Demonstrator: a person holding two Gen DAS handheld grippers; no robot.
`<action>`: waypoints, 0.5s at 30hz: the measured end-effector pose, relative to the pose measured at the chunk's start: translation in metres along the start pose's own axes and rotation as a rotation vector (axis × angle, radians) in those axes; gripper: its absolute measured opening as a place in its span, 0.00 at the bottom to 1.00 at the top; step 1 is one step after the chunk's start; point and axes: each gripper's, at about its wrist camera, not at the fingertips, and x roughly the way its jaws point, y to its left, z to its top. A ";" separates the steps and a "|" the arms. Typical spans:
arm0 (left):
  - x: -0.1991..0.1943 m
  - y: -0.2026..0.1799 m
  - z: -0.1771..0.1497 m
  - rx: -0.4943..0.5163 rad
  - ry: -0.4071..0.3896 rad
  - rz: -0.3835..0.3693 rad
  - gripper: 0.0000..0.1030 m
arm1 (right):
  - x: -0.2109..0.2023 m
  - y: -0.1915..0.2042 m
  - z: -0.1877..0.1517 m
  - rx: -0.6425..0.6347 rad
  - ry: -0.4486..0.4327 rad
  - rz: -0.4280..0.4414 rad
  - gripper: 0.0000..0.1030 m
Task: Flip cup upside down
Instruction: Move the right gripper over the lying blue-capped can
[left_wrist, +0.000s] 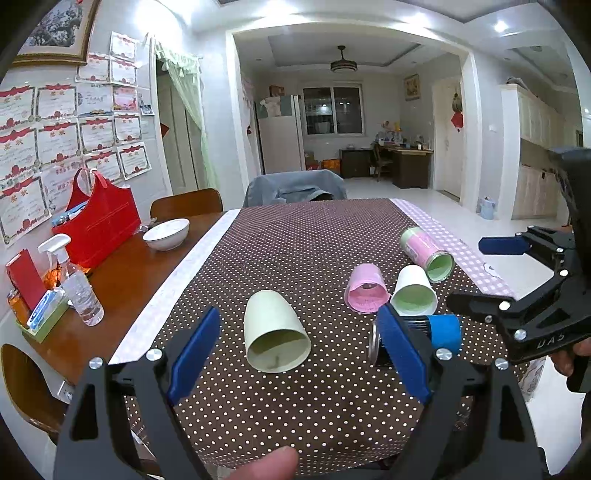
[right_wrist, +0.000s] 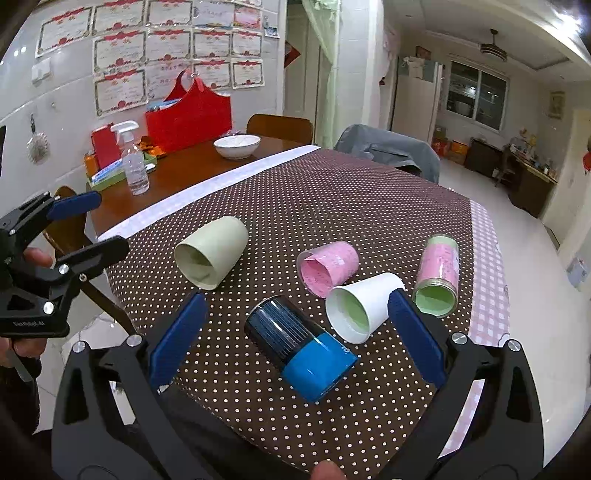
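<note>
Several cups lie on their sides on the dotted brown tablecloth (left_wrist: 303, 243). A pale green cup (left_wrist: 275, 332) (right_wrist: 210, 253) lies with its mouth toward me, between the pads of my open left gripper (left_wrist: 295, 350). A blue and dark cup (right_wrist: 301, 349) (left_wrist: 439, 332) lies between the pads of my open right gripper (right_wrist: 297, 339). A pink cup (left_wrist: 365, 288) (right_wrist: 328, 267), a white cup with green inside (left_wrist: 413, 291) (right_wrist: 360, 306) and a pink-and-green cup (left_wrist: 428, 254) (right_wrist: 437, 275) lie beyond. Both grippers are empty and hover above the cloth.
A white bowl (left_wrist: 166, 232), a red bag (left_wrist: 96, 221), a spray bottle (left_wrist: 75, 280) and a tissue box stand on the bare wood table (left_wrist: 129, 280) at the left. Chairs stand at the far end. The right table edge drops to the floor.
</note>
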 end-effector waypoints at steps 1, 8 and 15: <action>-0.001 0.000 0.000 -0.002 0.000 0.002 0.83 | 0.002 0.002 0.001 -0.010 0.005 0.004 0.94; 0.001 0.008 -0.005 -0.028 0.011 0.015 0.83 | 0.011 0.013 0.004 -0.071 0.029 0.028 0.94; 0.002 0.014 -0.009 -0.052 0.019 0.023 0.83 | 0.023 0.020 0.006 -0.125 0.063 0.037 0.94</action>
